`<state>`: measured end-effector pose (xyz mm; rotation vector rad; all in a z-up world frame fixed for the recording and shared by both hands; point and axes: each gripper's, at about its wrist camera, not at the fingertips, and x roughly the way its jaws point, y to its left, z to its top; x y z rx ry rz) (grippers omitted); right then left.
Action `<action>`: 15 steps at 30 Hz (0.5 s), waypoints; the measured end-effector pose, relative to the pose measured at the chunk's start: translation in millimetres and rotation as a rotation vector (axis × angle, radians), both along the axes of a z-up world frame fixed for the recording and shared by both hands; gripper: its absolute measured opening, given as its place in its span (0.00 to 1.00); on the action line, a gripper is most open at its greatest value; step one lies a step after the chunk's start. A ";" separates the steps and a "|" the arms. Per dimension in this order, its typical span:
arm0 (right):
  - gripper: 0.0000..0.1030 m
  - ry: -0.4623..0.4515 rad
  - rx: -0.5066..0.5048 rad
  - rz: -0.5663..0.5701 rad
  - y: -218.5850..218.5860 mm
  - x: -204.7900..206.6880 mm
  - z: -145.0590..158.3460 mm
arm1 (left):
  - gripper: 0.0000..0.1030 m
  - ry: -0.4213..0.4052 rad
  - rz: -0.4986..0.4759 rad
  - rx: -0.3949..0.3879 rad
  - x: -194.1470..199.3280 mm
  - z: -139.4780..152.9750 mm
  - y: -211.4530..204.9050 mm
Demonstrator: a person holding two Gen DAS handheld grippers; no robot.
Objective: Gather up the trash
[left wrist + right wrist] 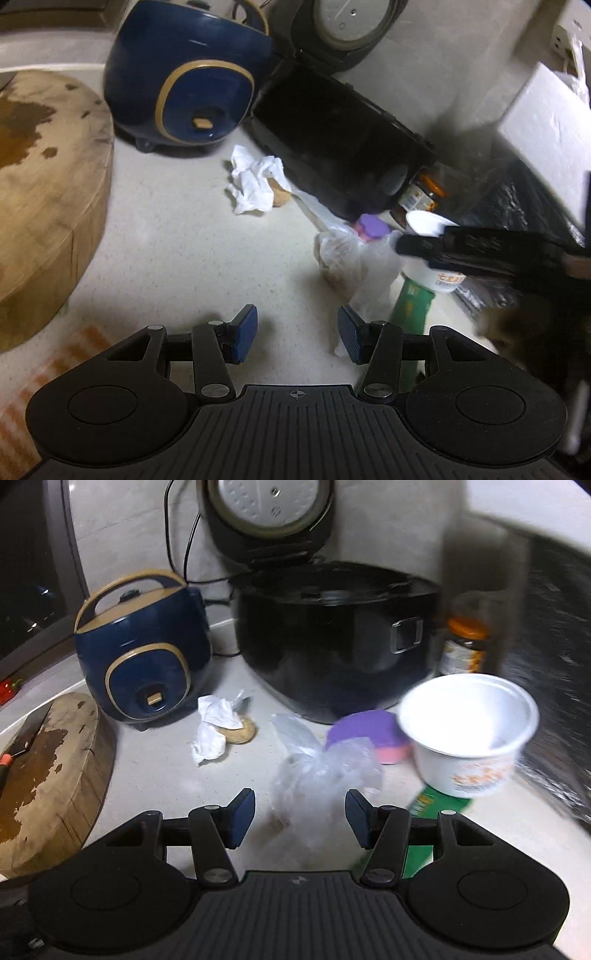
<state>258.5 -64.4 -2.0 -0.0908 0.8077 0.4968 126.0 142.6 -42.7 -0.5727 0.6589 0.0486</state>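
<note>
Speckled pale surface (155,775) carries two rice cookers and scattered trash. Both tongs tilt downward above it: left tongs (297,338) spread, empty; right tongs (300,818) spread too, nothing pinched, a crumpled clear bag (325,771) lying beyond them. A white tissue (251,184) sits near the blue cooker (184,85). Motion blurs the white cup (467,734); its orange label is unreadable.

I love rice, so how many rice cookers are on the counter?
2: a blue rice cooker beside the wooden board, and a black rice cooker, lid up, to its right.
</note>
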 end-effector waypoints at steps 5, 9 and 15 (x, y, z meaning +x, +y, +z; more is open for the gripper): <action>0.53 -0.025 -0.036 0.109 39.8 26.3 -10.8 | 0.52 0.031 0.084 0.014 -8.6 4.3 11.3; 0.53 -0.086 -0.108 0.191 85.2 47.7 -24.7 | 0.52 0.017 0.111 0.038 -12.3 12.2 15.0; 0.55 -0.054 -0.118 0.242 143.5 89.6 -53.4 | 0.52 0.018 0.133 0.100 -1.7 18.3 19.3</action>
